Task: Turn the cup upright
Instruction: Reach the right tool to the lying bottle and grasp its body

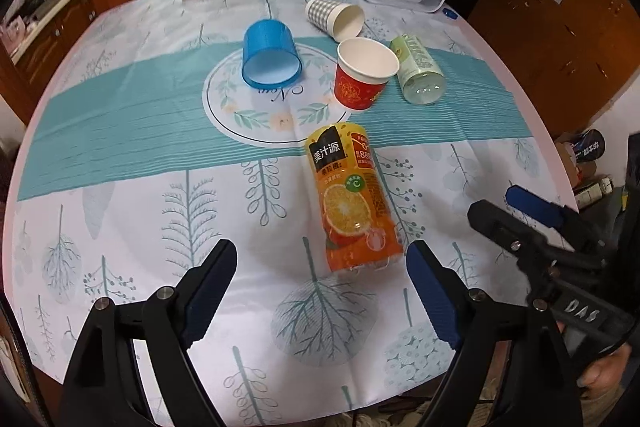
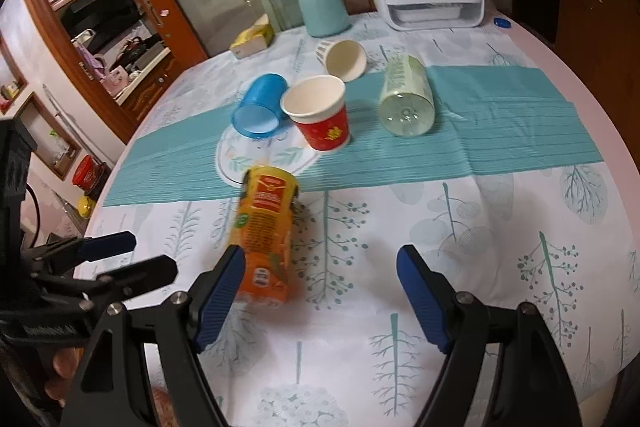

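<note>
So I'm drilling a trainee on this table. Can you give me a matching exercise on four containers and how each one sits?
1. blue plastic cup
2. red paper cup
3. checked white paper cup
4. orange juice bottle

A. upright, mouth up
B. on its side, nearest the jaws
C. on its side, on the round floral print
D. on its side, behind the red one

Pairs: 1-C, 2-A, 3-D, 4-B
</note>
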A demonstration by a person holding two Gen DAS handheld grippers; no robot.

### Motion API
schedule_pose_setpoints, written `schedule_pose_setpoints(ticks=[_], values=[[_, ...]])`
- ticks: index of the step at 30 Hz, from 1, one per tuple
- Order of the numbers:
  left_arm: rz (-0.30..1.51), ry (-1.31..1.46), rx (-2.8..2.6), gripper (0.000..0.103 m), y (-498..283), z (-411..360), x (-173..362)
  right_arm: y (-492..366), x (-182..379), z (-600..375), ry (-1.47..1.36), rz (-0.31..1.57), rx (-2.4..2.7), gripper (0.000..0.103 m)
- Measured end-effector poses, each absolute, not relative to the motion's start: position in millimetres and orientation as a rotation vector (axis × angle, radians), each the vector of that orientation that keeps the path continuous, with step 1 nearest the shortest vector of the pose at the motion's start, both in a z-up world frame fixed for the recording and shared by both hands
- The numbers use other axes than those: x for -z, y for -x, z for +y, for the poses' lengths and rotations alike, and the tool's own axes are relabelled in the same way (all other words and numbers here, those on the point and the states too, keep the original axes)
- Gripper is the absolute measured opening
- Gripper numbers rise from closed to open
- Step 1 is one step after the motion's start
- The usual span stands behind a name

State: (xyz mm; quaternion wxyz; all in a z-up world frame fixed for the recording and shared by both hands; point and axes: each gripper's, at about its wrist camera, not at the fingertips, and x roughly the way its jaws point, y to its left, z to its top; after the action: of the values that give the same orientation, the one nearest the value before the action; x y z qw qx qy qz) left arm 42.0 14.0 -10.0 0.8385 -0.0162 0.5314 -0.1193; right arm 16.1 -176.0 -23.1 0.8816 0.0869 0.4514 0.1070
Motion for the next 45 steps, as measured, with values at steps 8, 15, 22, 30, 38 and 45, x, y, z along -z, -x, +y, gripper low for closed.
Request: schedule_pose_setpoints(ticks=[8,15,22,30,38,45], values=[[1.075,0.050,0.258,0.091,-30,24,16,-9,13,-165,-0.179,0.925,-0.282,0.088],[1.066,0.070,0.237,0.091,-34,34,34,-18,23,-157,-0.184,0.965,-0.303,0.089],[1.090,0.089,0.215,0.091,-44,44,55,-33,42,-150,-0.184,1.028,-0.318,0.089],[1.106,0.138,0.204,0.091,-56,58,69,-58,64,-140,-0.206,1.117,-0.337,0.088],[1.111,0.160,0.190,0.091,-69,64,76,-77,80,-129,-0.235,1.173,-0.374,0.088],[1.111,0.167,0.187,0.091,-77,66,79,-94,92,-123,-0.244,1.237,-0.401,0.077]])
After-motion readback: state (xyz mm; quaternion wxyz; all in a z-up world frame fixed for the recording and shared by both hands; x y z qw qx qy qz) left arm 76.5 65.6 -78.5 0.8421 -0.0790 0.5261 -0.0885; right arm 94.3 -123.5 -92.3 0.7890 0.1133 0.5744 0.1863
